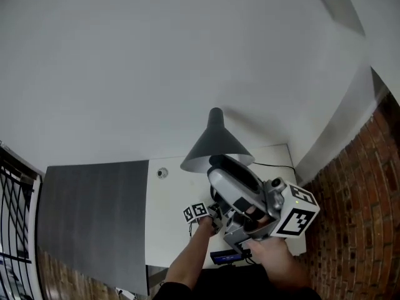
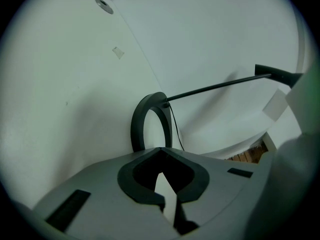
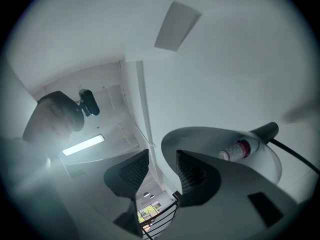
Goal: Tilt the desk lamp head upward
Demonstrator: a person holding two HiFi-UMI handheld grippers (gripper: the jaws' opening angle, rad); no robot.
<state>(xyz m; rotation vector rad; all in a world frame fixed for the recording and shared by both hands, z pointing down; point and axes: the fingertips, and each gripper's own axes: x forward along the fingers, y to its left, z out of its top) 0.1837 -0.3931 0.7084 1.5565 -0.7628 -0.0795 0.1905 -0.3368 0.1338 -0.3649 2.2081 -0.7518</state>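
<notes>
One desk lamp on the white surface (image 1: 172, 199), near its far right corner: its dark cone head (image 1: 215, 144) has the open mouth facing down and toward me, so the tilt upward looks not yet made. Seen from below in the right gripper view, the bulb (image 3: 234, 150) sits deep in the cone. The near rim of the head falls in or just behind the gap of my right gripper (image 3: 162, 169). Those fingers stand apart with nothing clamped, and I cannot tell whether either one touches the rim. My left gripper (image 2: 160, 151) is low over the surface with its fingers together at the tips and nothing between them. It points at the lamp's ring-shaped base (image 2: 136, 129), which is close ahead but apart. The thin rod (image 2: 220, 86) runs from the base off to the right. I judge the step in hand to be the approach to the head, with the grasp not taken. The next move calls for closing the right fingers on the rim, or hooking under it, then swinging the mouth up about its joint. The base looks light, so the left gripper may need to press on the ring to stop the lamp from sliding or tipping. Farther out, a black cable (image 1: 275, 165) trails behind the lamp, a small round fitting (image 1: 162, 173) sits in the surface to the left, and brick wall (image 1: 362, 186) stands to the right.
</notes>
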